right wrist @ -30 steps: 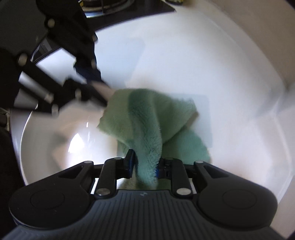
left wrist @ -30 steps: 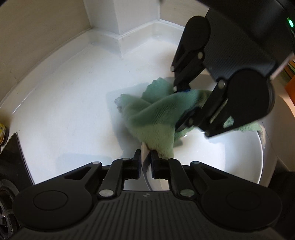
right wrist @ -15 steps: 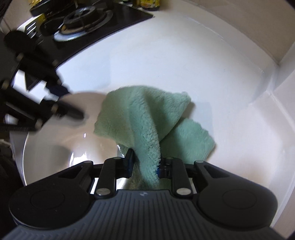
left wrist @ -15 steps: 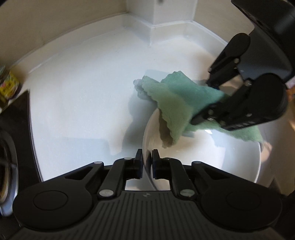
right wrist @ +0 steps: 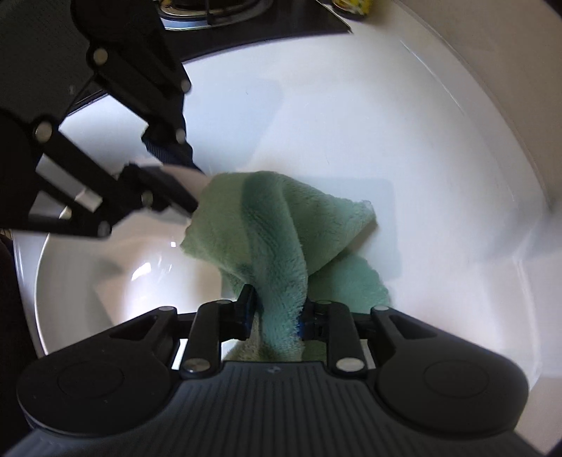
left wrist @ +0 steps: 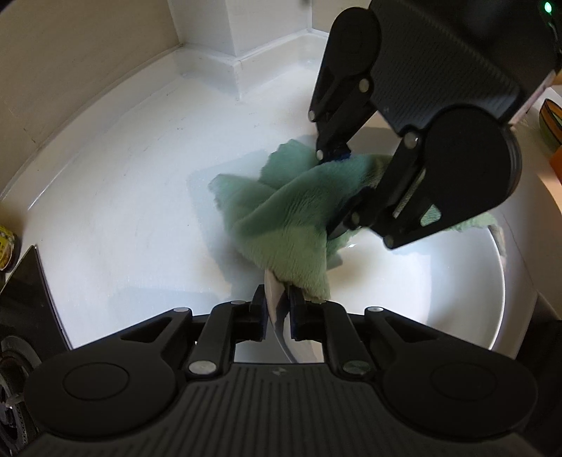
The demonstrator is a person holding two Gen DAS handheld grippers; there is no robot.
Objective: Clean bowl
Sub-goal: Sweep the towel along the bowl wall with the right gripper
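Since half a second ago, the right gripper (left wrist: 333, 190) has swung back in over the near side of the bowl (left wrist: 439, 298), and the green cloth (left wrist: 291, 218) it carries now drapes down against the rim right in front of the left gripper (left wrist: 277, 309), where before it hung further off toward the far side.

Left gripper's jaws stand narrow, pinched on the bowl's rim, with a sliver of white wall showing between the blue-edged pads. Right gripper's jaws are clamped on a bunched fold of the cloth; in the right wrist view the cloth (right wrist: 281, 246) rises out from between the fingers of the right gripper (right wrist: 277, 313) and fans forward, one flap over the bowl's edge and another trailing onto the counter (right wrist: 386, 123) beyond.

That same view shows the left gripper (right wrist: 168, 197) reaching in from the upper left, its tips meeting the rim of the bowl (right wrist: 70, 281) just beside the cloth's upper corner. The bowl is white and shallow and sits on the white counter (left wrist: 123, 193), near its front edge, with a bright glare inside. A black hob (right wrist: 228, 21) lies past the counter in the right wrist view, and a corner of it (left wrist: 24, 281) shows at the left of the left wrist view. Pale walls (left wrist: 87, 52) meet behind the counter.
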